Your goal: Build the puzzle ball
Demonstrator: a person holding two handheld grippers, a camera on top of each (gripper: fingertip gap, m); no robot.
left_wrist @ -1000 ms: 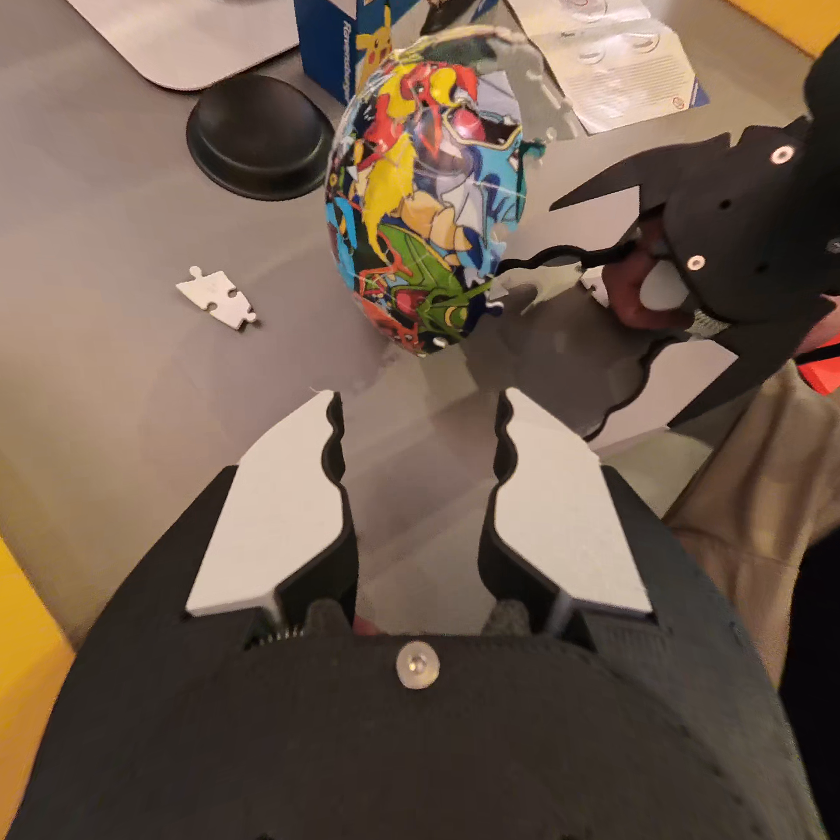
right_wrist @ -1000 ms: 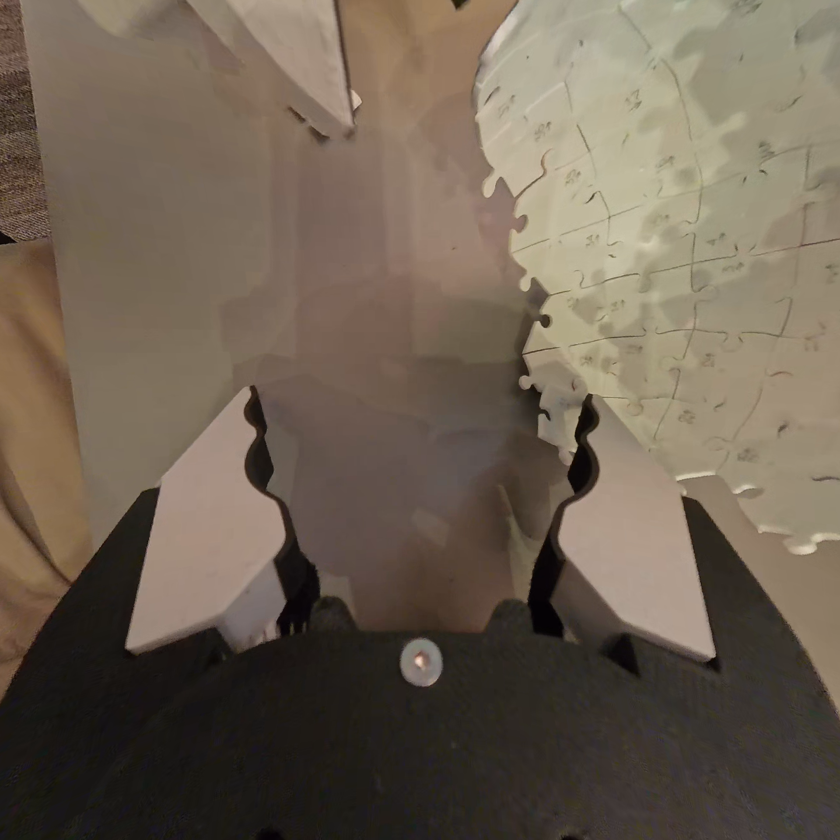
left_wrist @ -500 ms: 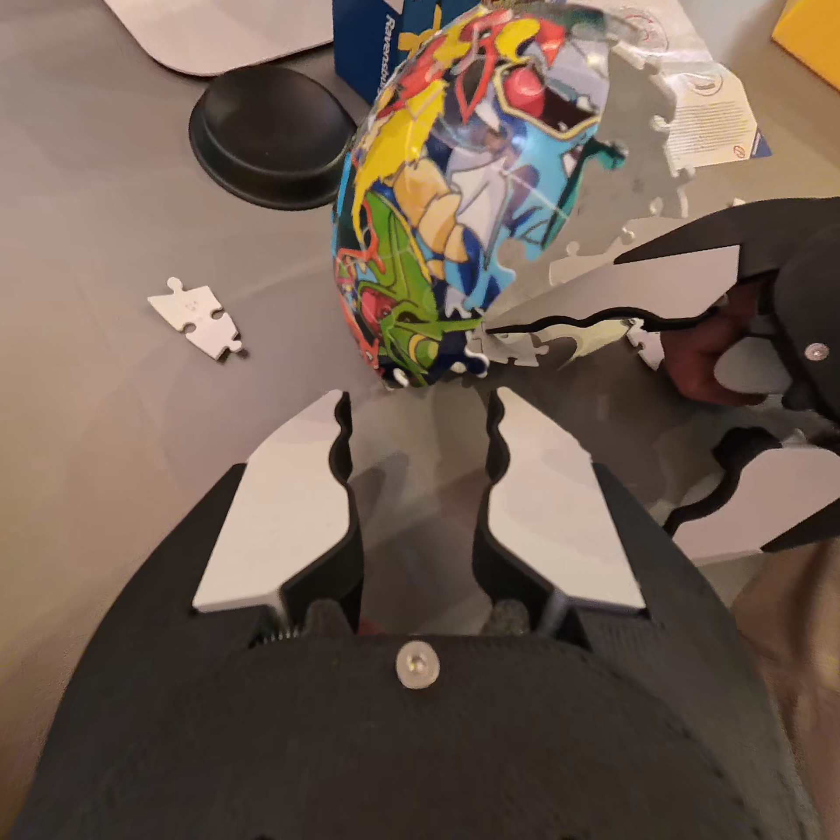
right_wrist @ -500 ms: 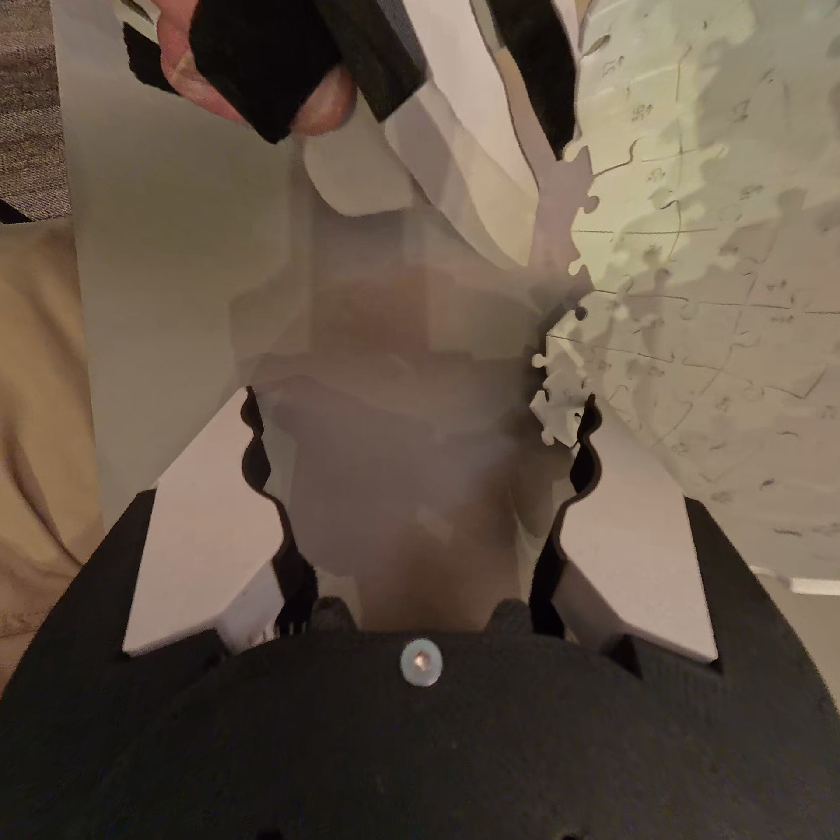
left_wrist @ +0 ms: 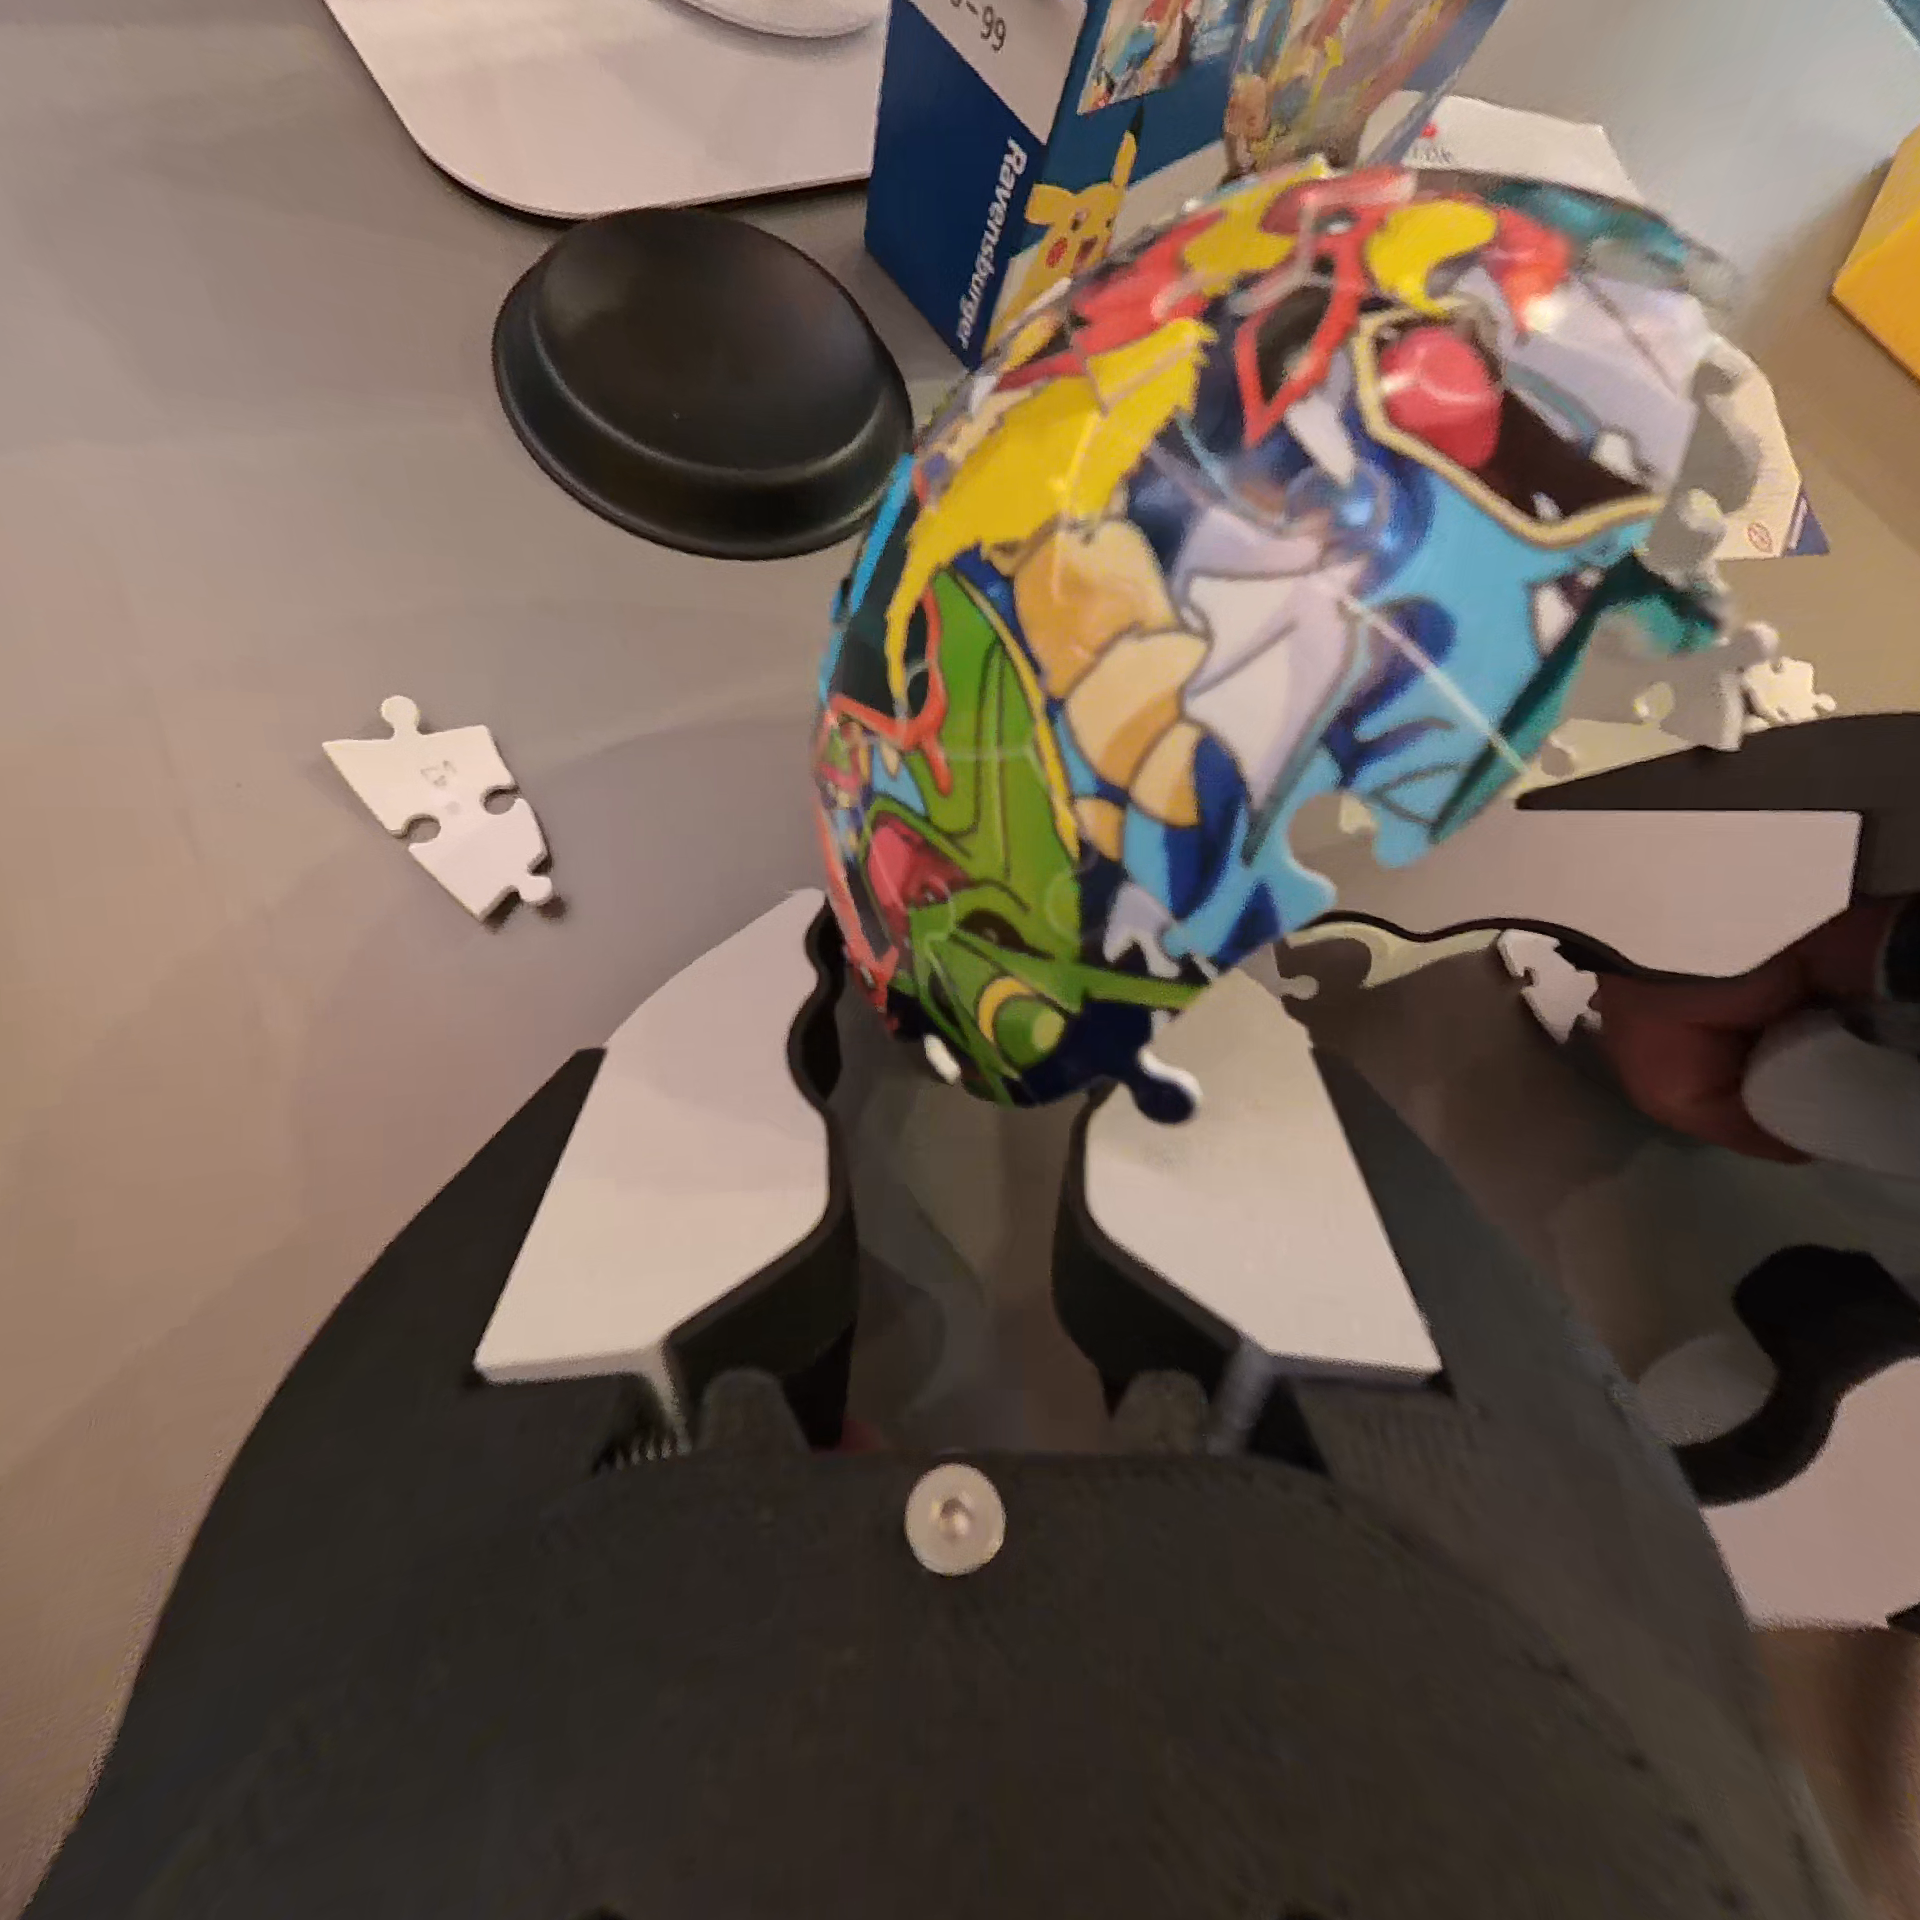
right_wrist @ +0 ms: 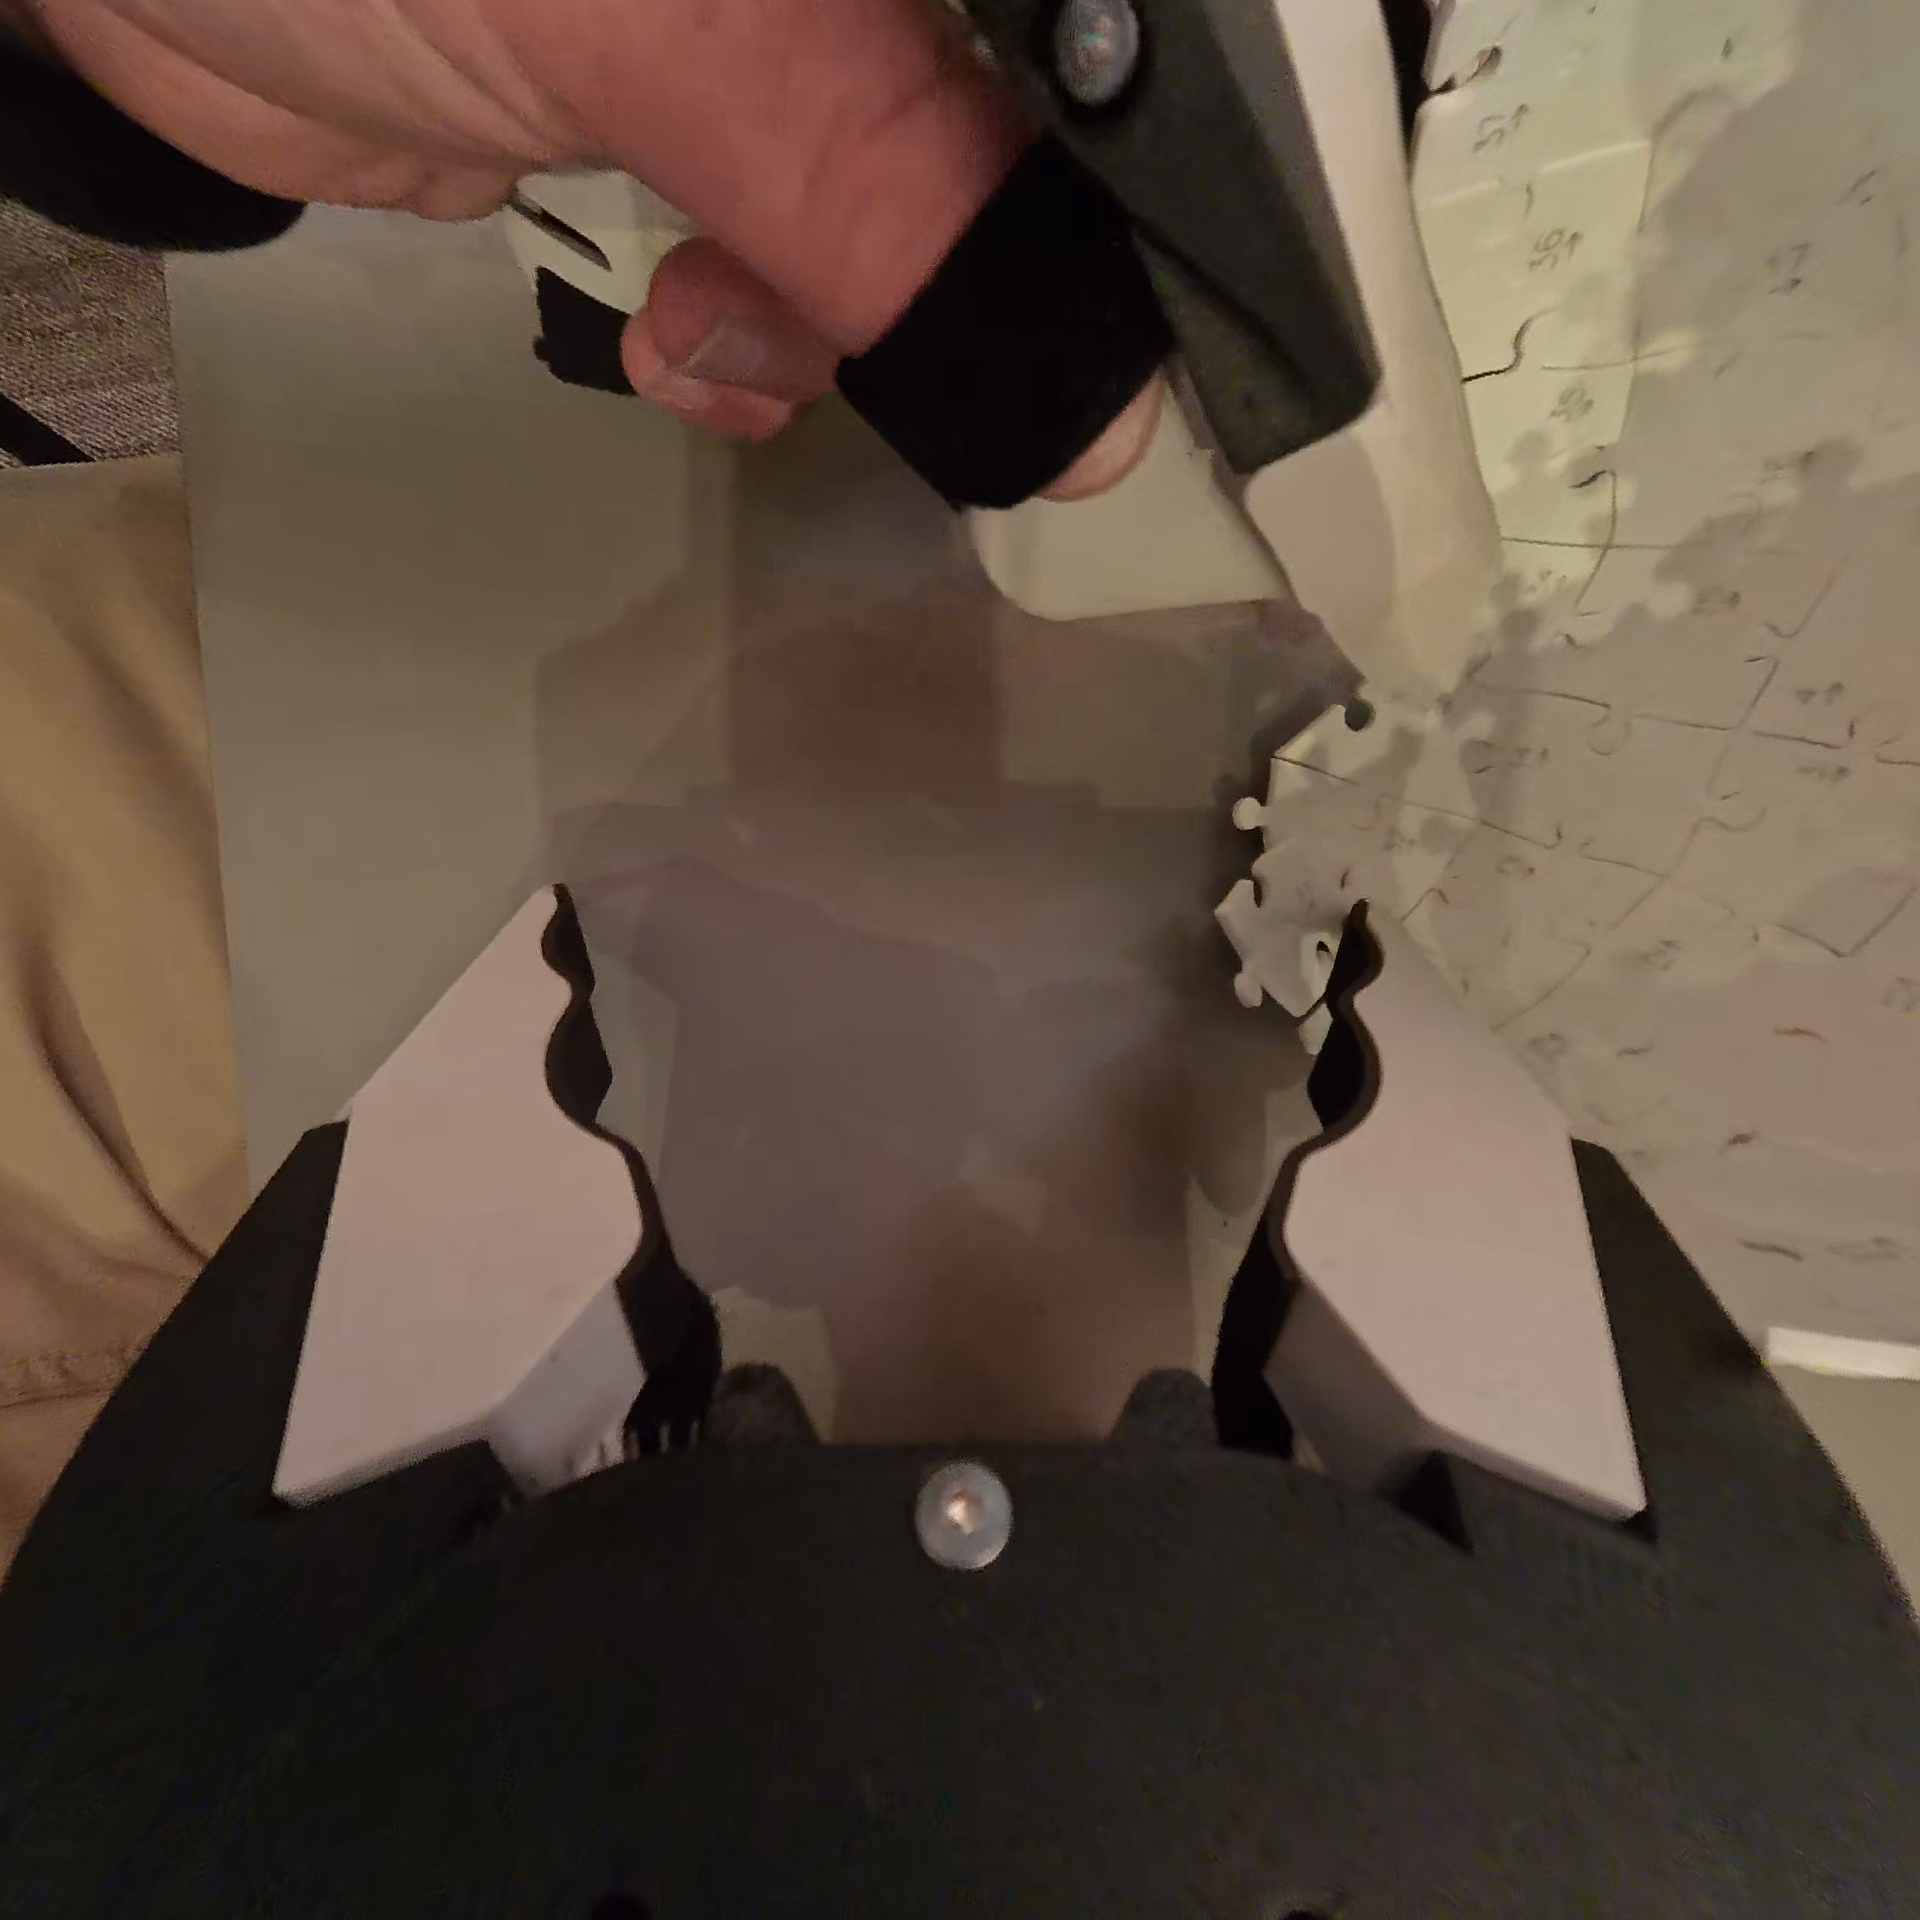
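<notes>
The puzzle ball (left_wrist: 1195,623) is a half-built colourful shell, tipped on its side on the grey table (left_wrist: 260,1039). My left gripper (left_wrist: 1008,966) is open and its fingers straddle the shell's lower rim. Its left finger (left_wrist: 727,1091) is outside the shell. The right wrist view shows the shell's white inside (right_wrist: 1662,779) and a left-gripper finger (right_wrist: 1382,468) lying against it. My right gripper (right_wrist: 961,904) is wide open and empty, its right fingertip (right_wrist: 1455,1143) at the shell's jagged rim. It also shows in the left wrist view (left_wrist: 1642,1039), to the right of the ball.
A loose white pair of joined pieces (left_wrist: 447,810) lies to the left. A black round stand (left_wrist: 696,405), a blue puzzle box (left_wrist: 977,177), a white mat (left_wrist: 623,104) and a leaflet (left_wrist: 1766,488) lie behind. A small piece (left_wrist: 1548,977) lies under the right gripper. A person's hand (right_wrist: 779,156) holds the left gripper.
My left gripper moved forward until the ball's lower rim came between its fingers, and its jaws narrowed a little. The ball tipped toward it. The right gripper stayed open at the rim.
</notes>
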